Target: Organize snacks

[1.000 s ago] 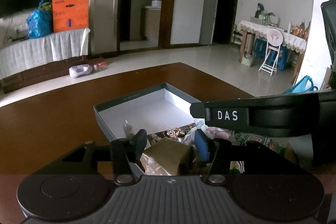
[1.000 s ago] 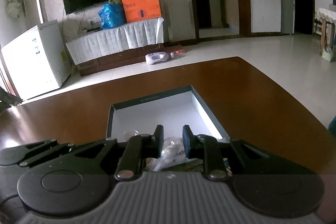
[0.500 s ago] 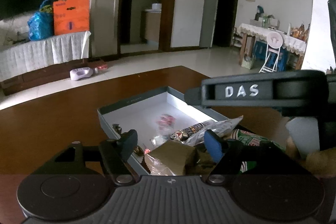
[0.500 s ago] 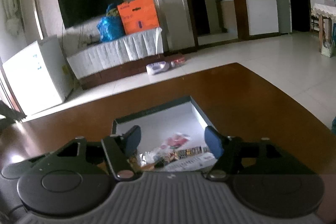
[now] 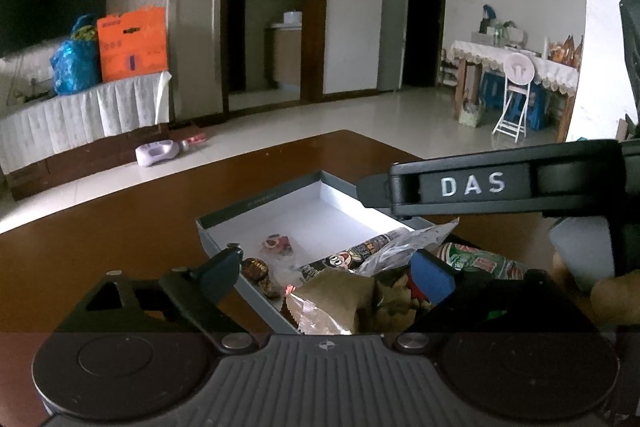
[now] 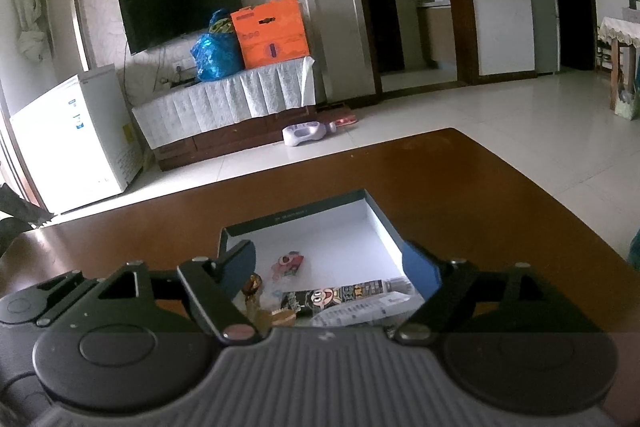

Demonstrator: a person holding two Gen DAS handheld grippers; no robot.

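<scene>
Left wrist view: my left gripper (image 5: 326, 273) has its jaws spread wide, holding nothing, over the near end of a shallow grey box (image 5: 256, 203) on a brown table (image 5: 100, 239). A gold-brown snack packet (image 5: 332, 301) lies between the fingers, alongside a cartoon-printed bar (image 5: 352, 255) and a small pink sweet (image 5: 276, 243). My right gripper (image 6: 328, 269) is also wide open and empty above the same box (image 6: 288, 217).
</scene>
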